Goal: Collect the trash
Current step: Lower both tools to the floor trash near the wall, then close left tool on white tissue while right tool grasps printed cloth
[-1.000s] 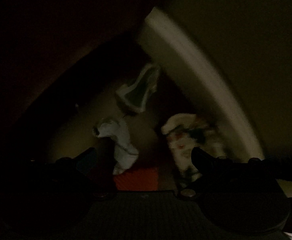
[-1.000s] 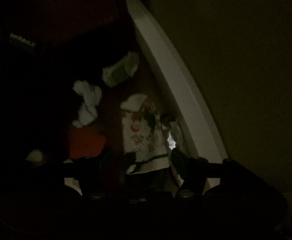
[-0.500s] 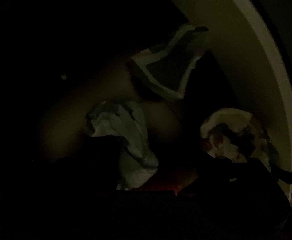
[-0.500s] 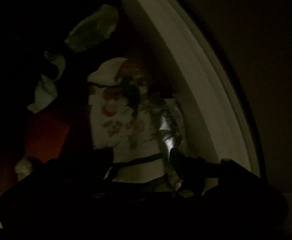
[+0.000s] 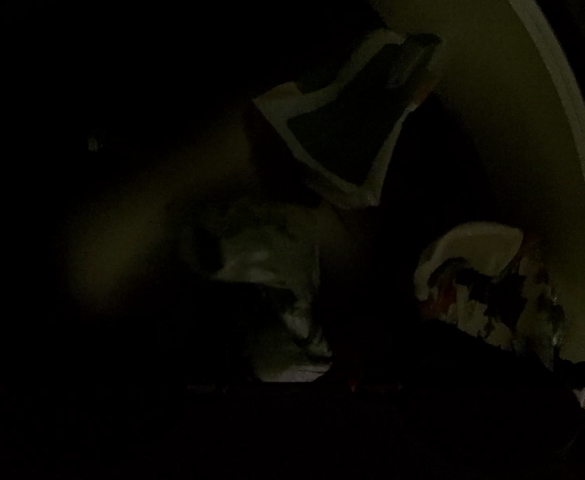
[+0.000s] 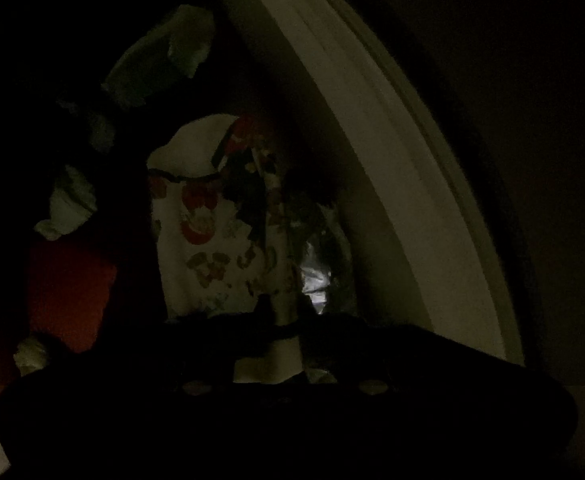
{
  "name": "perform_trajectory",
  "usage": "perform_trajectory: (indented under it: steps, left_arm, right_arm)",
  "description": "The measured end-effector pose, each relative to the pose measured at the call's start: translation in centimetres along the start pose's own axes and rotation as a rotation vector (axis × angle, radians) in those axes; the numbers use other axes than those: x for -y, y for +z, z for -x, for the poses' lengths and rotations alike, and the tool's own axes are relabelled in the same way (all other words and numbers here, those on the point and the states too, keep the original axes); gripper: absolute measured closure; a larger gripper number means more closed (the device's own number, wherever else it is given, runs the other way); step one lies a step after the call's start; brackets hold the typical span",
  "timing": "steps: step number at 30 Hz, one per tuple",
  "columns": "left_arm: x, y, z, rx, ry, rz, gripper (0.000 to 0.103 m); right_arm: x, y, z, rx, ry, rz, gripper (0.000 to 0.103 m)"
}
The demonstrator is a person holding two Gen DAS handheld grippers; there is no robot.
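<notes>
Down here the light is very poor, and both cameras look into a dim corner where scraps of trash lie on the floor beside a pale skirting board (image 6: 376, 148).

In the right wrist view the right gripper (image 6: 288, 320) has just been closing, and its dark fingers now pinch the lower edge of a flowered wrapper (image 6: 216, 216), white with red and green print and a strip of shiny foil along its right side. The wrapper lies close against the skirting board. To its left sits a crumpled white tissue (image 6: 68, 204), above it a pale green packet (image 6: 160, 60), and a red patch (image 6: 68, 292) shows low on the left.

In the left wrist view the left gripper (image 5: 288, 344) is almost lost in shadow. Its jaws have just been closing with the crumpled white tissue (image 5: 276, 272) between them, but whether the pads press on it I cannot tell. Beyond the tissue lies the packet (image 5: 340, 128), dark with a pale border, and to the right the flowered wrapper (image 5: 488, 280) rests against the skirting board (image 5: 540, 120).
</notes>
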State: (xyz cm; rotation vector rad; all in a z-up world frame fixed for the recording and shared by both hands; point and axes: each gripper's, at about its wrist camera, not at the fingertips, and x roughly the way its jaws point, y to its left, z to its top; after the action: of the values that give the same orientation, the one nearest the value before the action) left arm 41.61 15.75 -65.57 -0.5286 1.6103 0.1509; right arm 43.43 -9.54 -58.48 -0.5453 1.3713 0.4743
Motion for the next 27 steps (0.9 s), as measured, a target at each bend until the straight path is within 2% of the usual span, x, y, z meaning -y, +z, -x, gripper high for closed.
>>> perform_trajectory:
  steps: [1,4,8,10,15,20,23,24,27]
  left_arm:
    - [-0.2,-0.1,0.1,0.005,-0.003,0.016,0.072]
    - [-0.6,-0.3,0.4,0.032,-0.001,0.016,0.074]
    - [-1.1,-0.5,1.0,0.056,-0.009,0.012,0.074]
    - [-1.4,-0.6,1.1,0.053,-0.015,0.017,0.074]
    - [-1.2,-0.7,1.3,0.046,-0.029,0.027,0.074]
    - [-1.5,-1.1,1.6,0.025,-0.034,0.014,0.074]
    - [-1.3,-1.4,2.0,0.019,-0.035,0.002,0.074]
    - [-1.2,-1.5,2.0,0.02,-0.032,-0.003,0.074]
    - [-1.1,-1.7,2.6,0.019,-0.025,-0.005,0.074]
  right_arm:
    - [-0.2,0.0,0.0,-0.012,-0.009,0.019,0.085]
    - [-0.6,0.2,0.1,-0.002,-0.038,0.042,0.083]
    - [-1.4,1.4,1.1,0.068,-0.071,0.1,0.082]
    - [-1.8,2.4,1.4,0.11,-0.067,0.129,0.07]
    - [-2.3,4.6,0.8,0.157,-0.047,0.203,0.067]
    - [-2.6,5.5,-1.1,0.161,-0.046,0.267,0.067]
    - [-2.1,5.9,-2.1,0.147,-0.029,0.242,0.082]
    - [-2.1,5.9,-2.3,0.145,-0.031,0.238,0.097]
    - [-1.9,5.8,-1.7,0.154,-0.014,0.225,0.102]
